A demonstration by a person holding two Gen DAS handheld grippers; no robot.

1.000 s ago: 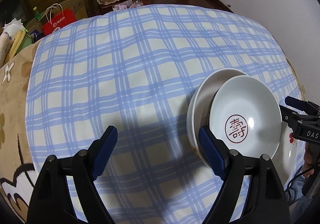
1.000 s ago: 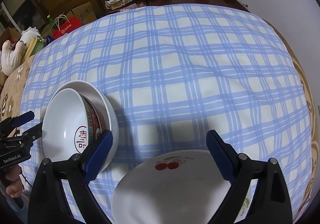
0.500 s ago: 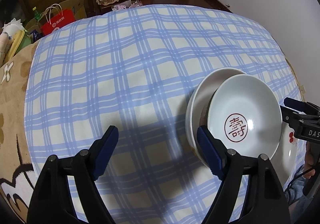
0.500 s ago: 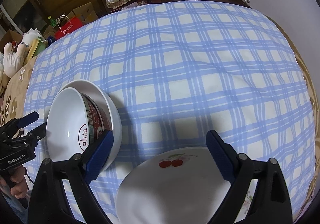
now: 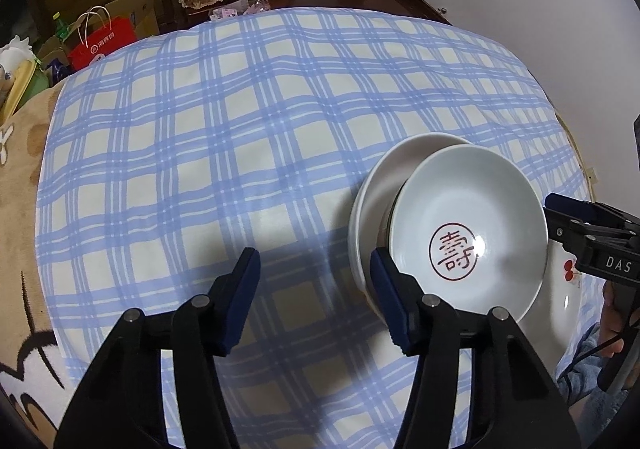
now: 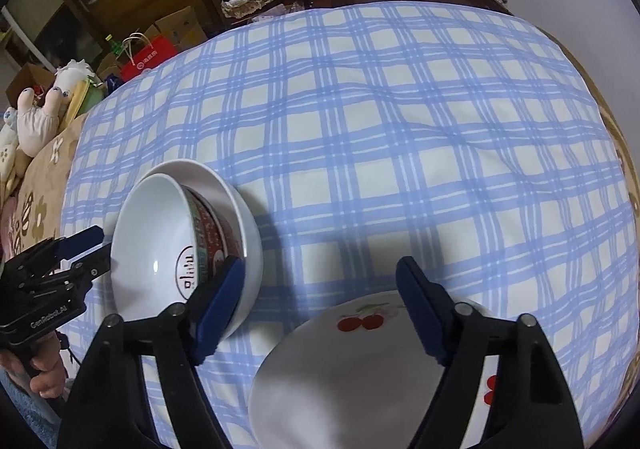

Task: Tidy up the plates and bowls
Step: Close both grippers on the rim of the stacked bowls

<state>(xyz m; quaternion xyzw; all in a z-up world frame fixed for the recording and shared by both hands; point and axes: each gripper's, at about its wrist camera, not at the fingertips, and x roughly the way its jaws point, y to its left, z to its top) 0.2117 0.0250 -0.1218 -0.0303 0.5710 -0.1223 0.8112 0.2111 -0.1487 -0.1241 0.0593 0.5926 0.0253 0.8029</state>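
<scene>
1. Blue-and-white checked cloth (image 5: pixel 224 153) covers the table and fills most of both views; nothing on it from 9 to 1 o'clock in the left wrist view.
2. Cherry plate (image 6: pixel 352 377) lies flat on the cloth at 6 o'clock in the right wrist view, between and below the right gripper's fingers. In the left wrist view only a sliver shows at 4 o'clock, behind the bowls.
3. Plain white bowl (image 5: pixel 384 185) sits on the cloth at 3 o'clock in the left wrist view, 9 o'clock in the right wrist view.
4. Red-patterned bowl (image 5: pixel 468 233) is nested in the white bowl and tilted, with a red seal character on its inner floor and a red outer wall visible from the right wrist view.
5. Left gripper (image 5: pixel 314 285): jaws spread, holding nothing. Its right finger overlaps the near rim of the bowl stack; contact not clear.
6. Right gripper (image 6: pixel 320 297): jaws spread wide, empty, above the plate. Its left finger overlaps the bowl stack in the picture.
7. Red paper bag (image 5: pixel 102 41) is on the floor at 11 o'clock, past the table edge.
</scene>
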